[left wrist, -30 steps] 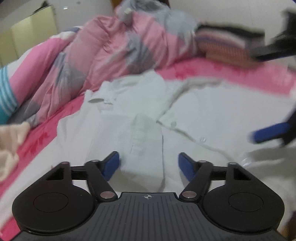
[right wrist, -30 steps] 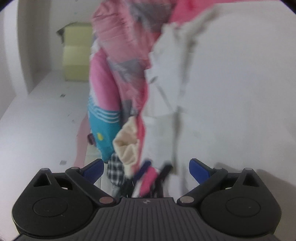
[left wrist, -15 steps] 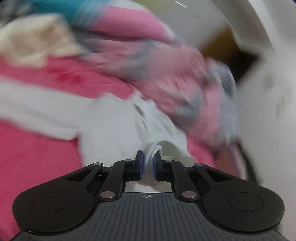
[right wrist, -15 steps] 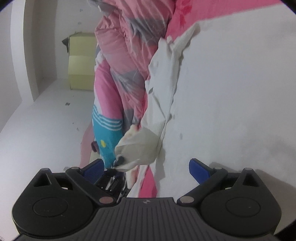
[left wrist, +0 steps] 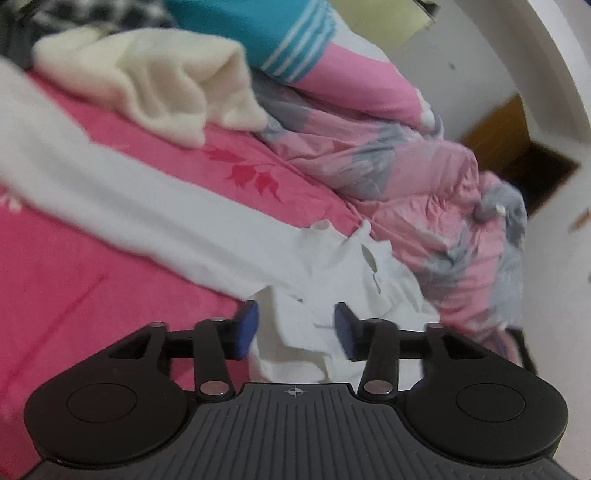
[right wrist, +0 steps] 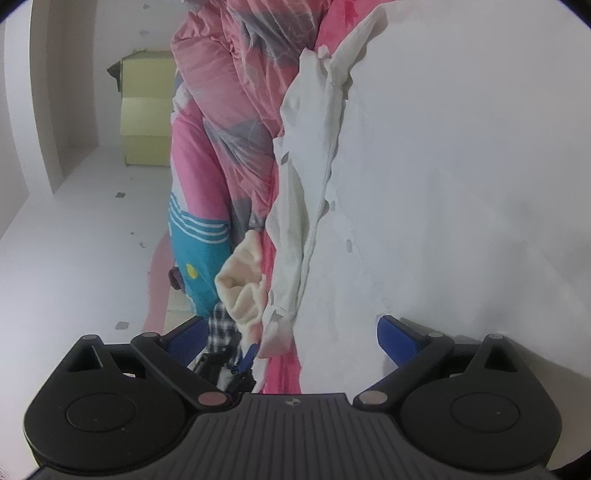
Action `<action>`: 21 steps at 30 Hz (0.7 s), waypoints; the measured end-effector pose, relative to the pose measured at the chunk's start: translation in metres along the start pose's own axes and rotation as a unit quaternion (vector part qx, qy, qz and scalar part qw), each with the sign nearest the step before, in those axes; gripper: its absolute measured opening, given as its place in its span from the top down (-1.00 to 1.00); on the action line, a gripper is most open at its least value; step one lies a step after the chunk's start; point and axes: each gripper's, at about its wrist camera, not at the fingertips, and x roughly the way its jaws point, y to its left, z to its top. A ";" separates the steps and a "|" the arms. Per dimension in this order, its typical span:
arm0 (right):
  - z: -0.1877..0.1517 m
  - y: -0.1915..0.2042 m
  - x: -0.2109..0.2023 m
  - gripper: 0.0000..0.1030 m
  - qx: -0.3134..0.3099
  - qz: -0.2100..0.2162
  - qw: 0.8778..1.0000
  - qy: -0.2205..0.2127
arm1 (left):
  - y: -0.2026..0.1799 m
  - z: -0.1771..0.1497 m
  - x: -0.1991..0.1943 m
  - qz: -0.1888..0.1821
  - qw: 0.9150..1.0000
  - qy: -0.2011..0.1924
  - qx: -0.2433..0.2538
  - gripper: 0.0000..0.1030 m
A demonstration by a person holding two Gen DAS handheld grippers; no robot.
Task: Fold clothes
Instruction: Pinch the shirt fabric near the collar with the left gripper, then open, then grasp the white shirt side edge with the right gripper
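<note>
My left gripper [left wrist: 293, 328] hovers low, jaws parted around the bunched white shirt [left wrist: 332, 280] on the pink bed sheet [left wrist: 74, 295], while my right gripper [right wrist: 291, 332] hangs wide open, empty, over the shirt's body.

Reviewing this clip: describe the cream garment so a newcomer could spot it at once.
Start at the pink bedsheet. Follow the long white shirt to the far edge: the cream garment lies bunched there, below the teal striped fabric. It alone is fuzzy, thick and off-white.
</note>
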 end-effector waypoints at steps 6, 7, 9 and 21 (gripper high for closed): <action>-0.002 0.007 0.010 -0.95 -0.006 -0.010 1.000 0.012 | -0.021 0.006 0.011 0.060 0.985 0.023 0.159 -0.28; -0.002 0.009 0.015 -0.95 -0.004 -0.003 1.000 0.020 | -0.023 0.008 0.013 0.072 0.981 0.028 0.177 -0.28; -0.005 0.017 0.032 -0.95 0.005 0.019 0.999 0.046 | -0.019 0.014 0.015 0.077 0.981 0.034 0.177 -0.28; -0.070 0.075 0.240 -0.31 -0.058 -0.083 0.979 0.177 | 0.014 0.026 -0.003 0.045 0.993 0.012 0.111 -0.28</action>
